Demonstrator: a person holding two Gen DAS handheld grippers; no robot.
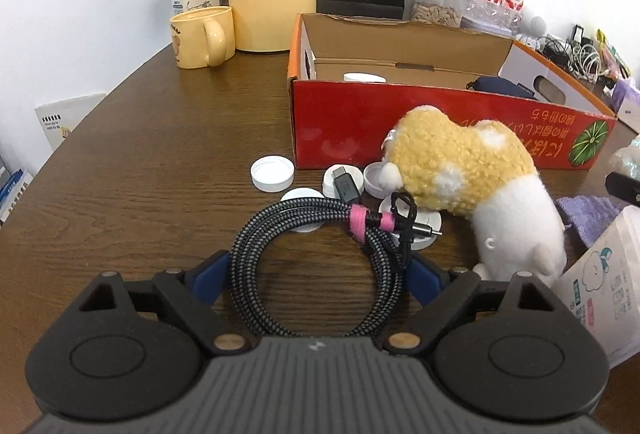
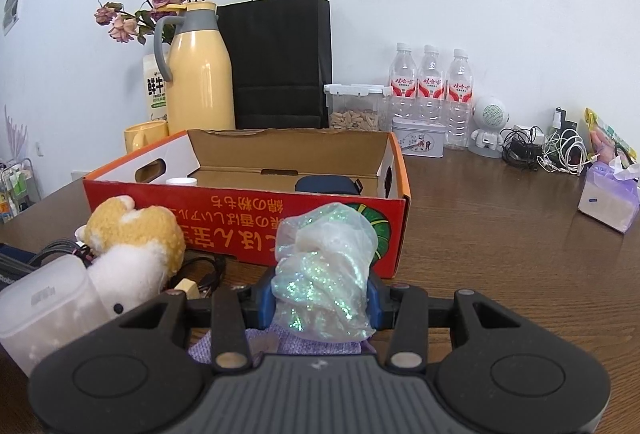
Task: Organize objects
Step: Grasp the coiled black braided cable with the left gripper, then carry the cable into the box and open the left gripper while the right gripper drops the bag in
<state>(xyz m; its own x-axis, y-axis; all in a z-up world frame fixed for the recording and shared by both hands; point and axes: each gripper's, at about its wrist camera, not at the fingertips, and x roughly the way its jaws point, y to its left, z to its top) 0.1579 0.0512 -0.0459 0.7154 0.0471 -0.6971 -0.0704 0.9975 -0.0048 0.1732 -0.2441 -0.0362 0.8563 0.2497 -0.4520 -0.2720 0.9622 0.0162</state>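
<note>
Straddling the coiled cable [image 1: 316, 266] on the table [image 1: 140, 174], left gripper [image 1: 316, 274] sits spread, pads not yet pressing it, lined up for a grab. Right gripper [image 2: 320, 304] clenches a glittery bag [image 2: 324, 270] near the red box [image 2: 240, 230], likely headed in.

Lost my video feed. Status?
Left hand-held gripper open around coiled cable. Right hand-held gripper shut on glittery bag. Plush toy fronts red box.

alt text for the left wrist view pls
The left gripper hangs over a coiled black braided cable, its blue jaws on either side of the coil. Beyond lie white caps, a plush toy and an open red cardboard box on the wooden table.
</note>
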